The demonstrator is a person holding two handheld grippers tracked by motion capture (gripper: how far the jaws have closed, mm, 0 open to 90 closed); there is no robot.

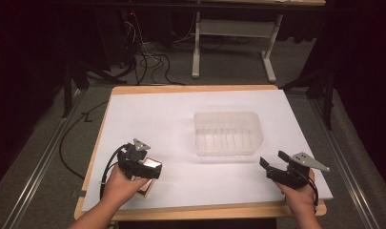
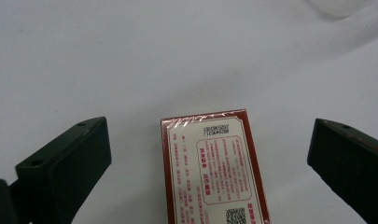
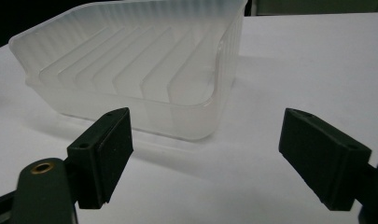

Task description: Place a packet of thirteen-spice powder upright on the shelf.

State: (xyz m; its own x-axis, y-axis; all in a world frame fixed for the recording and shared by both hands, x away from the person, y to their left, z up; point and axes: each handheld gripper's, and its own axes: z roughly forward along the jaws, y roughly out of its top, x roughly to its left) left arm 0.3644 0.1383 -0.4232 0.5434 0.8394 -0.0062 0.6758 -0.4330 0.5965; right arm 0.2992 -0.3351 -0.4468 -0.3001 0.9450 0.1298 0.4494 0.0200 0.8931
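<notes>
On a white sheet that covers nearly all of a light wooden tabletop, a person works with a gripper in each hand, the forearms coming in from the near edge. The left gripper sits over the sheet's near left part, its jaws spread wide on either side of a small red-bordered box that lies flat on the sheet; in the left gripper view the box (wrapped in glossy film, printed with small text and a square code) lies between the two black jaws with a clear gap to each, so nothing is gripped. The right gripper hangs over the near right part of the sheet, its jaws likewise wide apart and holding nothing. A translucent plastic tray with a ribbed floor stands right of the sheet's middle, well apart from the box; in the right gripper view its rounded corner lies just ahead of the open jaws, not touching them. Around the table the room is dim: grey carpet, metal rails running along both sides, a tangle of black cables on the floor beyond the far edge, and the pale legs of another table farther back.
</notes>
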